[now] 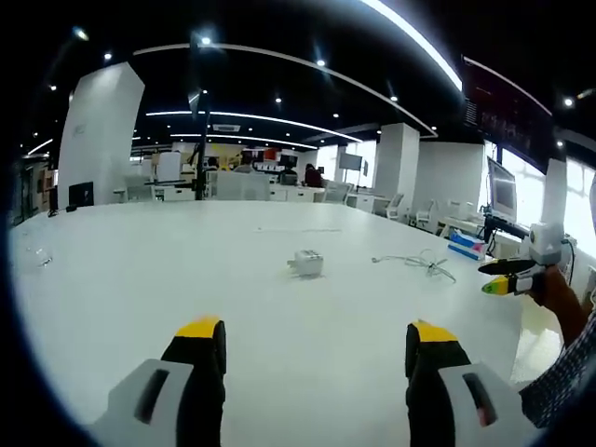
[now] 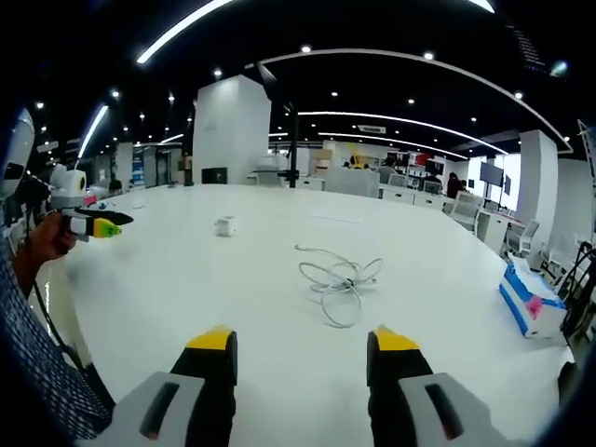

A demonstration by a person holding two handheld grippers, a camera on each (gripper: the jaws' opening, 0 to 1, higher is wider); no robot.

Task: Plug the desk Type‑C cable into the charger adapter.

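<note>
In the left gripper view, the left gripper [image 1: 317, 337] hovers above the near part of a wide white desk [image 1: 140, 279], its yellow-tipped black jaws spread well apart with nothing between them. Beyond the jaws, toward the middle of the desk, sits the small white charger adapter [image 1: 306, 263]. To the right of it, well apart, the white Type-C cable [image 1: 416, 263] lies in a loose tangle on the desk. At the far right edge of this view the right gripper [image 1: 504, 277] comes in, held by a person's hand [image 1: 557, 291] with a checked sleeve [image 1: 563, 372] below it. A blue tissue box [image 1: 467, 245] stands near the desk's far right edge.

In the right gripper view, the right gripper [image 2: 300, 340] also hovers over the desk [image 2: 466, 307], its jaws spread with nothing held. The cable [image 2: 337, 277] lies just ahead of the jaws in loose loops, one end trailing toward the near side. The adapter [image 2: 224, 225] sits farther off to the left, apart from the cable. The left gripper [image 2: 104, 223] shows at the left edge, in the person's other hand [image 2: 42, 244]; from here I cannot tell how its jaws stand. The tissue box [image 2: 531, 303] rests at the right side of the desk. Office furniture and white columns stand in the background.
</note>
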